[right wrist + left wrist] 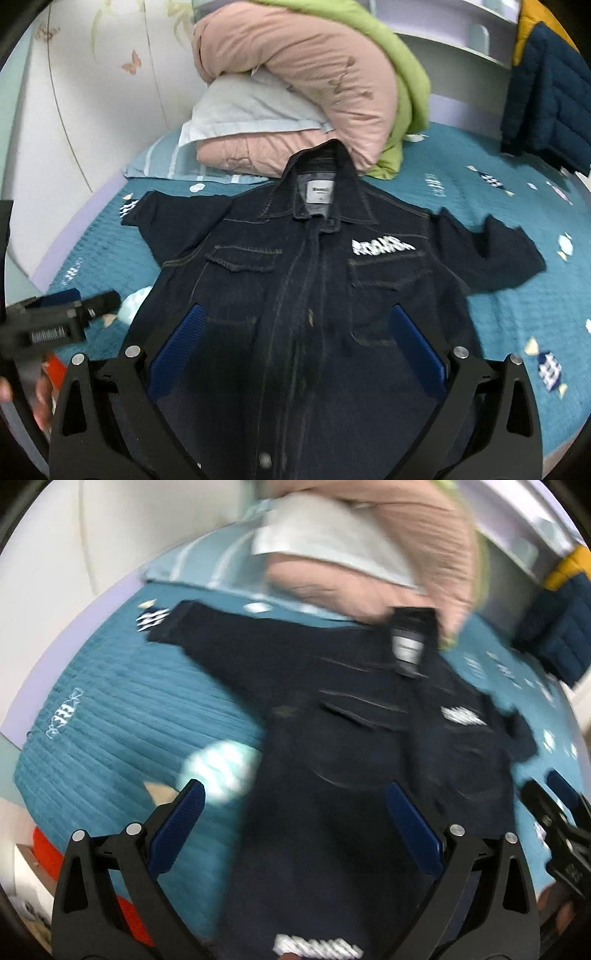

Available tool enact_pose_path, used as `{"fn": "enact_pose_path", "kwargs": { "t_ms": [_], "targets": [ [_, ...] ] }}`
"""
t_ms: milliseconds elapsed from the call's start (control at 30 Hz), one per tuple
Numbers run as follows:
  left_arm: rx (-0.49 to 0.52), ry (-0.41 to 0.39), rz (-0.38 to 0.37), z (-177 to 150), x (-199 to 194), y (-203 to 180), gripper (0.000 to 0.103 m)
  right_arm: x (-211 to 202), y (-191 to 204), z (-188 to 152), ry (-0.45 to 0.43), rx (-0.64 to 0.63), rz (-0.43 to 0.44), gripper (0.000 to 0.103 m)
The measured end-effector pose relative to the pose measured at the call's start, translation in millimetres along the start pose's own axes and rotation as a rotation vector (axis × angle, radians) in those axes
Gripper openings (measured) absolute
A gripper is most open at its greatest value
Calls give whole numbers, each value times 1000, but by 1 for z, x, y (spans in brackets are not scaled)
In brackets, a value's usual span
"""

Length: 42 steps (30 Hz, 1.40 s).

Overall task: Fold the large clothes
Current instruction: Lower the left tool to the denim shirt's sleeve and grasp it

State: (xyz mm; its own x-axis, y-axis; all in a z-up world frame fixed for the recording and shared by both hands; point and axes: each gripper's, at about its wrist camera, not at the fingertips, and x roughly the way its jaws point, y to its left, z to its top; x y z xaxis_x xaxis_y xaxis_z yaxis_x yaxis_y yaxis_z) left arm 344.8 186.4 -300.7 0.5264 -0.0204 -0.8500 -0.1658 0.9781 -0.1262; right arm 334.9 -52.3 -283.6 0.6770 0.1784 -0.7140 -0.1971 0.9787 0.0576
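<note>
A dark navy denim shirt (pixel 295 266) lies flat and front-up on the teal bedspread (pixel 498 325), collar at the far end, both short sleeves spread out, white lettering on one chest pocket. My right gripper (pixel 295 312) is open over the shirt's lower front, holding nothing. The left wrist view is motion-blurred; there the shirt (pixel 351 757) runs diagonally. My left gripper (pixel 293 790) is open and empty over the shirt's left hem side. Each gripper shows in the other's view: the left gripper (pixel 85 301) by the shirt's left edge, the right gripper (pixel 550 794) at its right edge.
A rolled pink quilt (pixel 314 74), a pale pillow (pixel 243 107) and a green blanket (pixel 406 74) are piled just behind the collar. A navy and yellow puffer jacket (pixel 546 92) hangs at the far right. A white wall (pixel 92 92) borders the bed's left side.
</note>
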Motion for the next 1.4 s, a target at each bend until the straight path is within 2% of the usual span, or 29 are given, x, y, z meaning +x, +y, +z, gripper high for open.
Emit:
{"fn": "enact_pose_path", "kwargs": {
  "t_ms": [33, 100, 200, 300, 467, 633, 800, 867, 933, 967, 1000, 1100, 1233, 1333, 1400],
  "targets": [
    [-14, -2, 34, 11, 12, 14, 98, 11, 3, 4, 0, -8, 0, 96],
    [-20, -20, 48, 28, 30, 37, 98, 38, 12, 13, 0, -29, -3, 96],
    [-56, -1, 107, 60, 66, 79, 98, 76, 24, 22, 30, -53, 4, 96],
    [-133, 2, 94, 86, 96, 118, 98, 102, 34, 25, 37, -69, 15, 96],
    [-329, 28, 65, 119, 149, 171, 98, 137, 47, 29, 45, -97, 20, 96],
    [-417, 47, 48, 137, 185, 190, 98, 156, 52, 32, 37, -108, 22, 96],
    [-344, 27, 136, 157, 201, 181, 97, 170, 54, 33, 52, -108, 24, 96],
    [-302, 16, 180, 163, 205, 176, 81, 173, 56, 34, 49, -111, 25, 96],
    [-269, 29, 243, 168, 206, 173, 51, 176, 59, 34, 47, -119, 26, 96],
    [-267, 25, 239, 170, 205, 174, 42, 177, 61, 34, 47, -129, 31, 96],
    [-268, 11, 225, 170, 201, 177, 21, 178, 64, 34, 45, -137, 32, 96],
    [-297, -43, 125, 167, 180, 189, 14, 181, 74, 35, 36, -162, 34, 96],
    [-285, -133, 84, 151, 135, 195, 13, 182, 86, 40, 26, -178, 57, 96],
    [-242, -209, 71, 134, 84, 199, 13, 186, 104, 45, 12, -233, 55, 96],
    [-213, -290, 61, 120, 41, 197, 13, 193, 117, 45, 14, -265, 45, 96]
  ]
}}
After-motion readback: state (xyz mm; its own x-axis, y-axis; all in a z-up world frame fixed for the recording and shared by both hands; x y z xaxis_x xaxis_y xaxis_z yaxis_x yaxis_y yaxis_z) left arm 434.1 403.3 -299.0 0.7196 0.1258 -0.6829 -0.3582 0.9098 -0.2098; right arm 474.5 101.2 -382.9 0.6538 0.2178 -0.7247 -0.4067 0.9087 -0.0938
